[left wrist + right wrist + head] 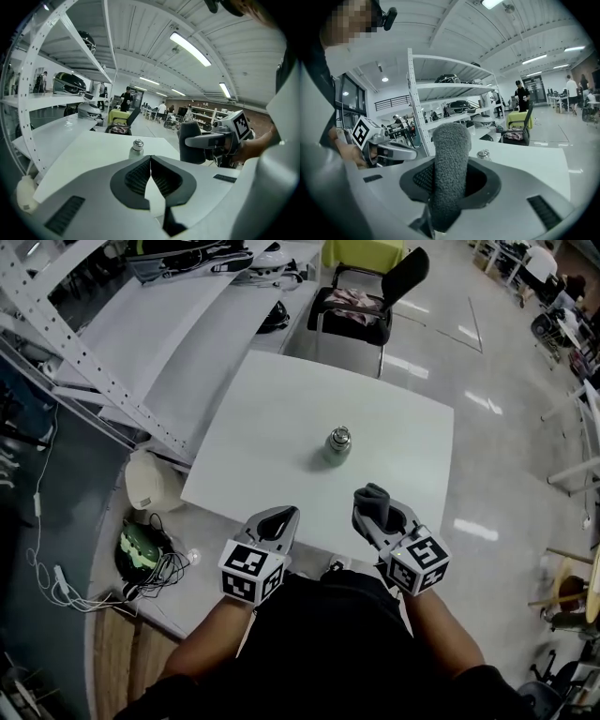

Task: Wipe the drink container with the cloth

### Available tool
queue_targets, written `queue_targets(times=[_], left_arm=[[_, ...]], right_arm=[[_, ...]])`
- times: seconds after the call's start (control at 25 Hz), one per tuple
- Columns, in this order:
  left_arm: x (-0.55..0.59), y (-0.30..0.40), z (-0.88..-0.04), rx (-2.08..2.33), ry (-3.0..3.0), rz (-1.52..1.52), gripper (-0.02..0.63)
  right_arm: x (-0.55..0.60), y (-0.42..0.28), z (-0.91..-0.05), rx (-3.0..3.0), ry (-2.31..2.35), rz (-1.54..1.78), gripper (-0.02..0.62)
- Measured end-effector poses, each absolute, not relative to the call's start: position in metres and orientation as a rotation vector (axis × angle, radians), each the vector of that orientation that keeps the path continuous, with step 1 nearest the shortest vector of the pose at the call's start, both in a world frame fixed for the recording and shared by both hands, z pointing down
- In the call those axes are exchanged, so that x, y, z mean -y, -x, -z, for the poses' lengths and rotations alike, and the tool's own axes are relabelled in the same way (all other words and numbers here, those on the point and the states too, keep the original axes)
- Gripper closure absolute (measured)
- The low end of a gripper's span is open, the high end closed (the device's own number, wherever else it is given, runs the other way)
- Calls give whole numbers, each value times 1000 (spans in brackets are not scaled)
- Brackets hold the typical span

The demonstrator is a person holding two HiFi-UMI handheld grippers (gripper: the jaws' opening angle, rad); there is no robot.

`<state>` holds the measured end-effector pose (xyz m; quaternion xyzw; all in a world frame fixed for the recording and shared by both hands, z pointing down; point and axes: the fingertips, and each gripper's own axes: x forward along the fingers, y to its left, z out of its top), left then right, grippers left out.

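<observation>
The drink container point(337, 445) stands upright on the white counter point(281, 399), ahead of both my tongs and well apart from them, a little closer to the line of the right one. It is a small greenish bottle with a metal cap, and nothing touches it. No wiping has begun, I think.

My right tongs point(373, 515) are closed on the grey cloth point(375, 497). The cloth is rolled between the jaws and its free end sticks out past their tips, toward the container. My left tongs point(281, 520) are closed with nothing inside; the tips meet. Both tongs are at the near edge of the counter, side by side.

The step now is to bring the cloth to the container. To do it well, I judge that I should first open the left tongs and take the container low on its body, because it looks light and may tip or slide if the cloth pushes it from one side. Then I should rub with the free end of the cloth only, so the hard jaws do not strike the container.
</observation>
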<state>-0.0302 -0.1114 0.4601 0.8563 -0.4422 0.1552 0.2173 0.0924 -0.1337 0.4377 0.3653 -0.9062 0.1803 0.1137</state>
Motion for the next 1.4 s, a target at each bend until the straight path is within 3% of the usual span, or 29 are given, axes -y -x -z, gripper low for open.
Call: queue_targets(times=[0.36,0.88,1.4], left_arm=[[157,8,-460,1306,-2344,-504,590],[185,12,-491,1174,-2373,-620,591],[209,40,-491,991,-2459,-595,590]], right_arm=[[180,-109,-451,2653,-976,-431,471],[229,-67,-469,2338,-921,267,471],[296,-46,-485,2072,-968,367,472]])
